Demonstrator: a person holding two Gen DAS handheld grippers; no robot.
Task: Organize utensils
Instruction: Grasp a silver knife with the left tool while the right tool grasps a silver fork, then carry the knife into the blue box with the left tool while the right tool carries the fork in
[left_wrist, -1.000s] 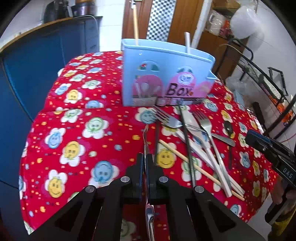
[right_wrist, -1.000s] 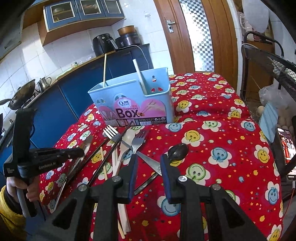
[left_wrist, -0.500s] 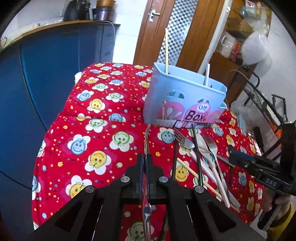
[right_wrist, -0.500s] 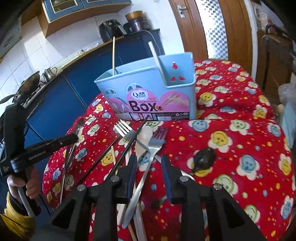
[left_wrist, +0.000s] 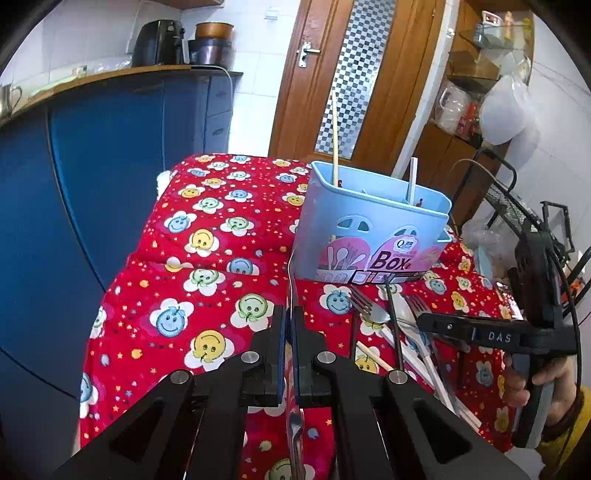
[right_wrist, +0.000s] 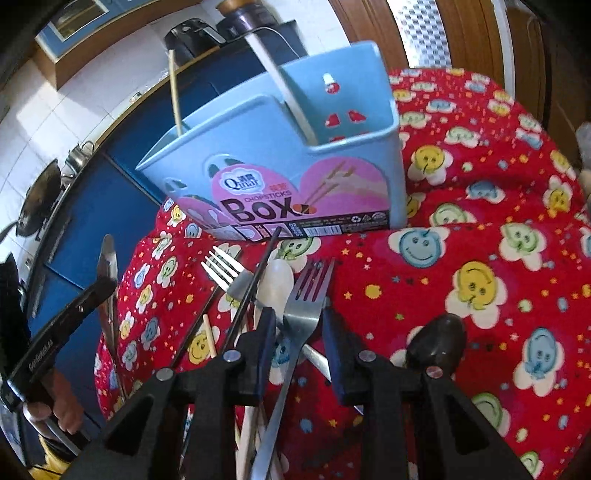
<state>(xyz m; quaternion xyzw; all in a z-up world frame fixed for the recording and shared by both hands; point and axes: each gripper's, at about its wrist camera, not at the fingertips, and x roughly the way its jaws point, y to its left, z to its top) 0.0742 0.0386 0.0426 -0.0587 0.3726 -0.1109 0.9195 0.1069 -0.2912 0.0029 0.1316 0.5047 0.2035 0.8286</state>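
My left gripper (left_wrist: 290, 314) is shut on a metal knife (left_wrist: 291, 280), held above the red flowered tablecloth (left_wrist: 207, 258) with the blade edge-on and pointing toward the blue utensil box (left_wrist: 369, 229). That box (right_wrist: 280, 158) holds a wooden chopstick (left_wrist: 334, 136) and a white one (left_wrist: 411, 181). My right gripper (right_wrist: 297, 317) is low over the utensil pile, open, its fingers on either side of a steel fork (right_wrist: 310, 295) without pressing it. A second fork (right_wrist: 221, 266), a white spoon (right_wrist: 277, 280), black chopsticks (right_wrist: 255, 280) and a dark spoon (right_wrist: 439, 339) lie around it.
A blue cabinet (left_wrist: 92, 177) runs along the table's left side. A wooden door (left_wrist: 332, 74) stands behind the box, a wire rack (left_wrist: 517, 206) to the right. The left gripper (right_wrist: 74, 310) with the knife blade (right_wrist: 108, 258) hangs at the table's left edge.
The right gripper has dropped forward onto the pile, so the fork now lies between its fingers. The left gripper has lifted a little with the knife and turned toward the box.
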